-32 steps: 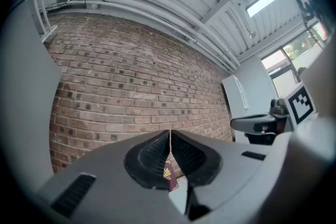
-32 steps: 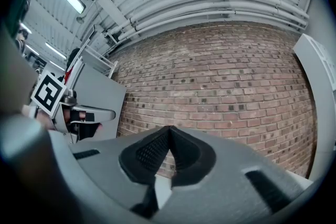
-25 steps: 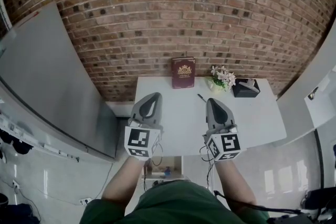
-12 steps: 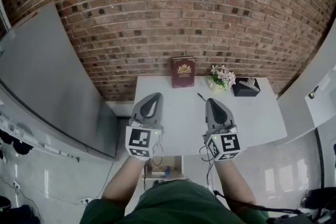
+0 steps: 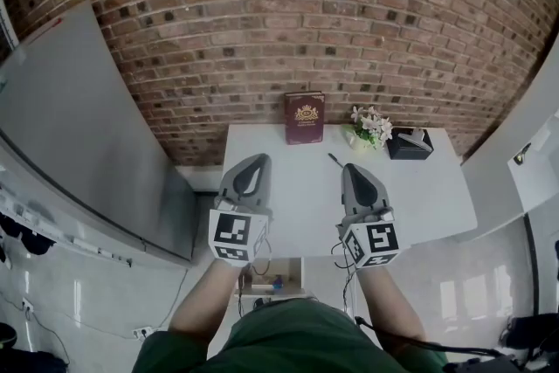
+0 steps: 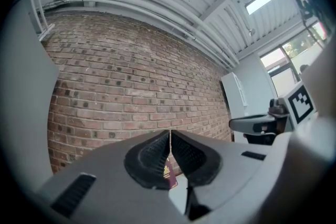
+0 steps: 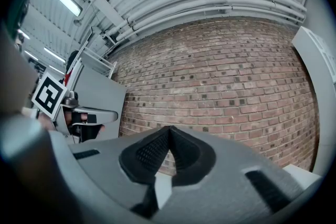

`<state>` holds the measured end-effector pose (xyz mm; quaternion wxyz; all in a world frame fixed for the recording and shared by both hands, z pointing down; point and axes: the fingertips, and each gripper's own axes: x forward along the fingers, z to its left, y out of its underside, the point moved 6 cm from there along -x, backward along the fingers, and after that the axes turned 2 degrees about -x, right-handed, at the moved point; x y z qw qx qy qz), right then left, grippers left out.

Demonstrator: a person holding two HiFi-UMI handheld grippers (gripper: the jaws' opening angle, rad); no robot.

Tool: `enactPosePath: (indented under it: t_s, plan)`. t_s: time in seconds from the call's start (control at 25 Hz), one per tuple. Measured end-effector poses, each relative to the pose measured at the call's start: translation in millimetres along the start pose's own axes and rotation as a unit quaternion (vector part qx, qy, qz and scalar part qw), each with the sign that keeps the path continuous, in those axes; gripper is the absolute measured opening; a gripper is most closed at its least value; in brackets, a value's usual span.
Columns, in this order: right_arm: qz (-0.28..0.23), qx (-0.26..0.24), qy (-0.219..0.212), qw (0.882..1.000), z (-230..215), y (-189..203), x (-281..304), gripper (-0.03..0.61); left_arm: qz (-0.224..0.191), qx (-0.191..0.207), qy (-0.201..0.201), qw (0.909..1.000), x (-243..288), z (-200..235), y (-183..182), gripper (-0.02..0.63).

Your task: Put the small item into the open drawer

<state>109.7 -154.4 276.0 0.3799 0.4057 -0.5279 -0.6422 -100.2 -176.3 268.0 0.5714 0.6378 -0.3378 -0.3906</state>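
A small dark pen-like item [image 5: 335, 161] lies on the white table [image 5: 419, 196], just beyond my right gripper [image 5: 353, 169]. Below the table's near edge, between my arms, a light-coloured open compartment [image 5: 272, 275] shows with small things in it. My left gripper [image 5: 252, 160] hovers over the table's left part. Both grippers point at the brick wall with the jaws pressed together and nothing between them, as the left gripper [image 6: 170, 134] and the right gripper [image 7: 168, 129] show in their own views. A maroon book [image 6: 169, 176] peeks between the left jaws.
The maroon book [image 5: 304, 119] stands against the brick wall. A small bunch of flowers [image 5: 369, 128] and a black box [image 5: 409, 144] sit at the back right of the table. A grey board [image 5: 79, 135] leans at the left. White cabinets [image 5: 533, 162] stand at the right.
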Motion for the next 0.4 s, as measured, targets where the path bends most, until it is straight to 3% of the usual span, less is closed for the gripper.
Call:
enactPosePath:
  t_s: [0.4]
  plan:
    - [0.000, 0.002, -0.004, 1.000, -3.7, 1.6, -1.7, 0.000, 0.010, 0.002, -0.004, 0.9999, 0.7, -3.8, 4.1, 0.011]
